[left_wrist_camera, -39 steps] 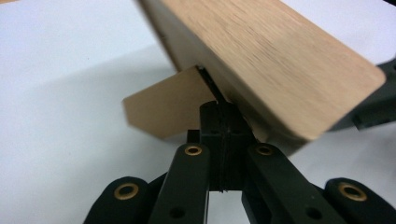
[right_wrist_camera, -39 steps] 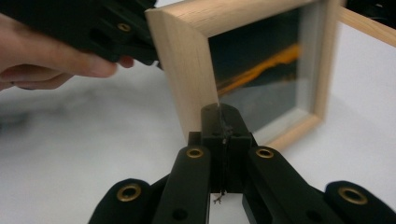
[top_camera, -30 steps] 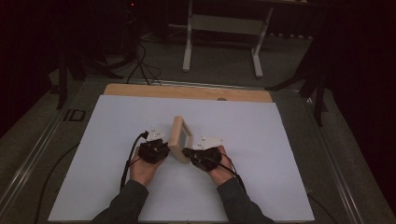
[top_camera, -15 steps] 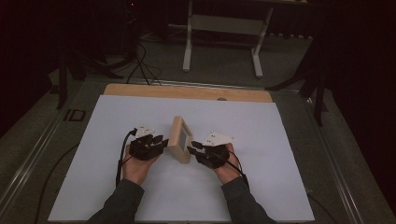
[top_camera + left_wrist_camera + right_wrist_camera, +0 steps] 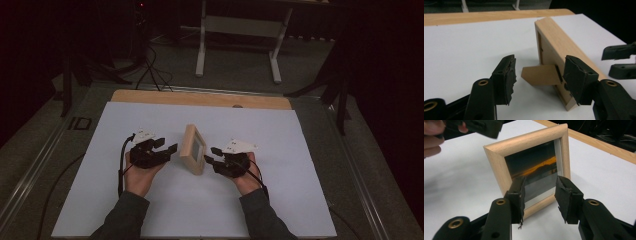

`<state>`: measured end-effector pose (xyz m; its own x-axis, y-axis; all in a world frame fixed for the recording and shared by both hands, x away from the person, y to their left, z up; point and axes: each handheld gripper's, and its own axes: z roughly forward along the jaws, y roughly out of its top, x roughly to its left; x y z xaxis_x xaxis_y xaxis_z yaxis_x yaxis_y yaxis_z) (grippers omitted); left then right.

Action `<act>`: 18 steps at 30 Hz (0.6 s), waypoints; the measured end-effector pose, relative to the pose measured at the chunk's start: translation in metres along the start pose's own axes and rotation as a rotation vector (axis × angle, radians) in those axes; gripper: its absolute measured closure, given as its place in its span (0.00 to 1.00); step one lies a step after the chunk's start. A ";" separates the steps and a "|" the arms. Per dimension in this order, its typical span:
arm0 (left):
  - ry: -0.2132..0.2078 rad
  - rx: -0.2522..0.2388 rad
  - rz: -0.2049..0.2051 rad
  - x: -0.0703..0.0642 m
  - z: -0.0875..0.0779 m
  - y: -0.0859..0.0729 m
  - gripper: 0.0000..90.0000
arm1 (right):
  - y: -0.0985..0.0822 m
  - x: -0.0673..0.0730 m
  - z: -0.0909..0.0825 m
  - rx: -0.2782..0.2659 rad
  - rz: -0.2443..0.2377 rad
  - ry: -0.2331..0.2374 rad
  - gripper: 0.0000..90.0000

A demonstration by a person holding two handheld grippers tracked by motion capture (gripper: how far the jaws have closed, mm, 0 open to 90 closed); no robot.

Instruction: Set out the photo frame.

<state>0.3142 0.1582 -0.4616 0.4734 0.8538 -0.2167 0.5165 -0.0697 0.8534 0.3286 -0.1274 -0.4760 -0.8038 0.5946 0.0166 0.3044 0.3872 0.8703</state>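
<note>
The picture frame is standing mid-worktop, between the left gripper and right gripper; both have just been opening wide, touching nothing

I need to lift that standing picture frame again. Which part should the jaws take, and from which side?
Take the wooden picture frame by its thick top rail, coming from above, one jaw on the glass face, one on the back. It stands upright on a rear prop, so the top is free; a side push might tip it.
</note>
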 end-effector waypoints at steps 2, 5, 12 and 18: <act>-0.007 -0.006 0.003 -0.001 -0.001 0.001 0.47 | 0.000 0.000 0.000 0.000 -0.001 0.000 0.65; -0.017 -0.021 0.007 -0.004 -0.004 0.003 0.45 | 0.000 0.000 0.000 0.001 -0.001 -0.002 0.65; -0.037 -0.052 0.027 -0.013 -0.007 0.007 0.40 | -0.001 -0.001 -0.001 -0.001 0.002 -0.002 0.65; -0.060 -0.049 0.038 -0.019 -0.005 0.007 0.38 | 0.000 -0.002 -0.002 -0.007 0.007 -0.005 0.65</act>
<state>0.3056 0.1438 -0.4488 0.5346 0.8186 -0.2101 0.4623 -0.0751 0.8835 0.3294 -0.1304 -0.4752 -0.7990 0.6010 0.0198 0.3061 0.3782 0.8737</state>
